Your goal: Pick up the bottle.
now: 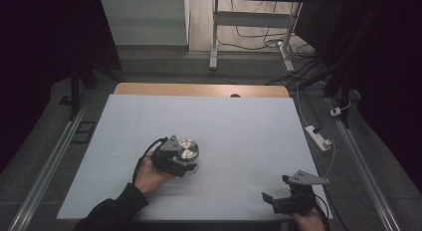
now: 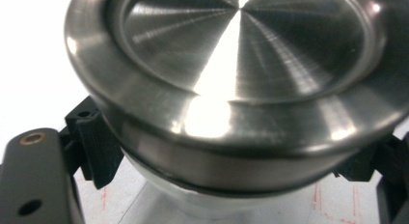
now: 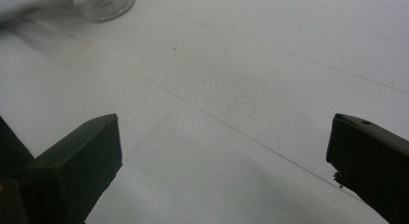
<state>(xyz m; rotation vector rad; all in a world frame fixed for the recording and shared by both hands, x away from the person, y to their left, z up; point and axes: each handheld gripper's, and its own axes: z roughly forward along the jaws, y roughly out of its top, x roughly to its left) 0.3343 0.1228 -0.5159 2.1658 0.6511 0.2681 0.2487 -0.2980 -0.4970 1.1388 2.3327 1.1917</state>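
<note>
Table (image 1: 239, 126) bare — right gripper (image 1: 281, 197) apart

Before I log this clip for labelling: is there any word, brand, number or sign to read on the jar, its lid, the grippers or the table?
None readable: the metal lid is plain brushed steel, the white table bears only faint lines and reddish marks.

A silver brushed-metal lid (image 2: 241, 64) sits between black claws on a white table (image 1: 239, 126).

White table (image 1: 239, 121) bears lidded jar (image 1: 187, 150), perhaps glass.
</note>
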